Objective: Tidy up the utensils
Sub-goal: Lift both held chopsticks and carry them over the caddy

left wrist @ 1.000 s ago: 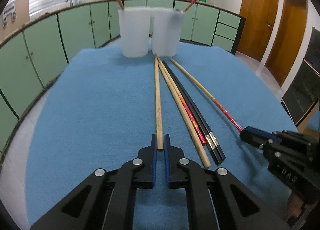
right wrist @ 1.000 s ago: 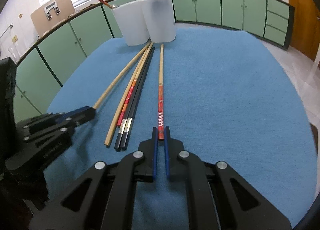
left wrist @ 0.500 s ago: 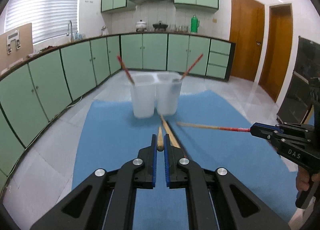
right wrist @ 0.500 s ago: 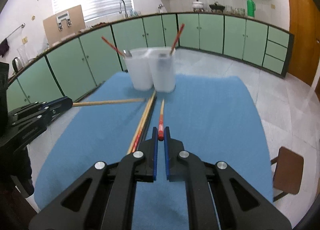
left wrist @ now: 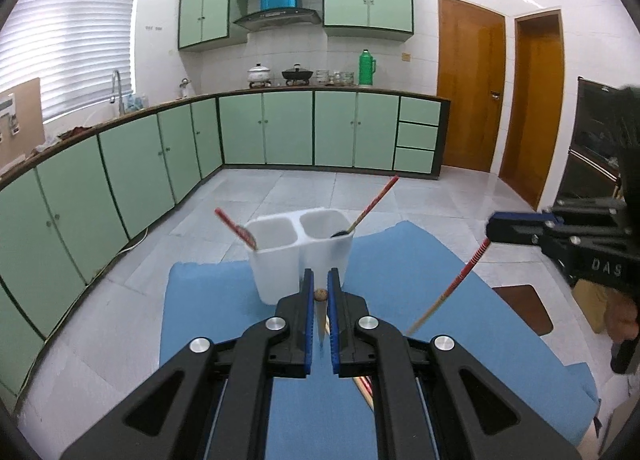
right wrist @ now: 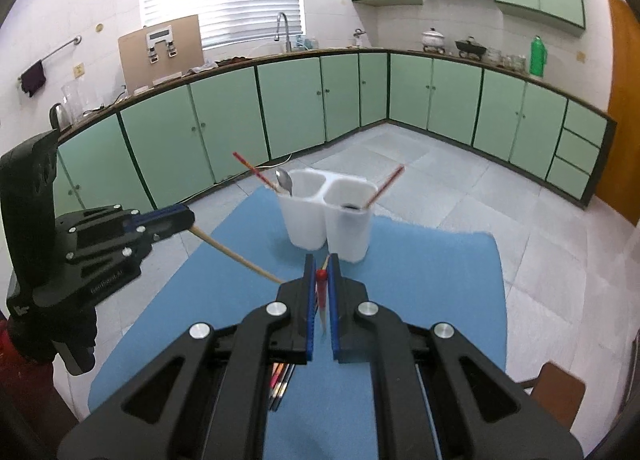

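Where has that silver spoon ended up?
The silver spoon stands bowl-up in the left cup of the white twin-cup holder in the right wrist view, beside a red-patterned chopstick leaning out to the left, at the blue mat's far end.

We see a translucent white, matt plastic twin-cup holder [left wrist: 298, 256] standing on a surface covered by a fuzzy, matt blue cloth [left wrist: 408, 264], with a shiny metal spoon [right wrist: 285, 181] in one of its cups. The left claw [left wrist: 320, 296] and right claw [right wrist: 321, 276] are matt black plastic with ribbed blue pads and bright metal screw heads; the left one pinches a bare pale wooden chopstick [right wrist: 236, 256], the right one a pale wooden chopstick with a glossy red-painted end [left wrist: 456, 288]. We note glossy pale floor tiles [left wrist: 432, 200] and smooth green cabinet doors [left wrist: 288, 128] with a satin sheen.
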### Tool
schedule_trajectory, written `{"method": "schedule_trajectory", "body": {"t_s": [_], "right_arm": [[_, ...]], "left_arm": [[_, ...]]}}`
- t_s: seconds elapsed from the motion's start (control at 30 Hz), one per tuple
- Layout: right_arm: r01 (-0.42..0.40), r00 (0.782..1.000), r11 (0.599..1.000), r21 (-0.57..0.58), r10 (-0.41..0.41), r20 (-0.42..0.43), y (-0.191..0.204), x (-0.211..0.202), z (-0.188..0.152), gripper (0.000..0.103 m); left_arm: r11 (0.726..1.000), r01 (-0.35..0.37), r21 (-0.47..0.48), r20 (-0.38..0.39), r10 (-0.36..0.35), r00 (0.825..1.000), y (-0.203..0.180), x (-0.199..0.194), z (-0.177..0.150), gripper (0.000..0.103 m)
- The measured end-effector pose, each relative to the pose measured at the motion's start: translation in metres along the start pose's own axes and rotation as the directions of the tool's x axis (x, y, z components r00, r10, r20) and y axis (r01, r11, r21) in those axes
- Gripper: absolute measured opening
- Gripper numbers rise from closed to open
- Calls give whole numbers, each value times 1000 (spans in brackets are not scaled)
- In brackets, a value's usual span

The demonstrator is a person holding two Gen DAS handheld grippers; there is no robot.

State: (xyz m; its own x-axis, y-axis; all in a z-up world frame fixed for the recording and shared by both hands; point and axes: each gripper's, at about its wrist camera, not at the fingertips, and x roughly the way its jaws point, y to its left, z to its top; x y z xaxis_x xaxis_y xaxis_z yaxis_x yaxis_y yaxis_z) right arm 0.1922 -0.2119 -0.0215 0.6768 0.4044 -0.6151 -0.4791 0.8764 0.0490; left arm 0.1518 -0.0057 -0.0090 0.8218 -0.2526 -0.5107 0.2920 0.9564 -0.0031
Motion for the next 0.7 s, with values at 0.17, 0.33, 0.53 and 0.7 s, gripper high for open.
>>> {"method": "schedule_trajectory", "body": {"t_s": [0.17,0.33,0.53,0.7], "right_arm": [[-17,1000,1000,-23,16,-3,-2,1,27,5],[-43,999,999,-3,43,33,-12,-6,56,5],[-73,989,997,39,67,130,-26,-17,98,5],[-75,977,995,62,61,204,-35,-19,128,5]], "left_arm": [[1000,28,0,-10,-28,1000,6,7,14,6],[999,41,-3,18,-41,999,13,1,32,6],[999,37,0,103,-36,994,19,-11,68,6],[999,30,10,175,-31,984,18,-13,103,6]]}}
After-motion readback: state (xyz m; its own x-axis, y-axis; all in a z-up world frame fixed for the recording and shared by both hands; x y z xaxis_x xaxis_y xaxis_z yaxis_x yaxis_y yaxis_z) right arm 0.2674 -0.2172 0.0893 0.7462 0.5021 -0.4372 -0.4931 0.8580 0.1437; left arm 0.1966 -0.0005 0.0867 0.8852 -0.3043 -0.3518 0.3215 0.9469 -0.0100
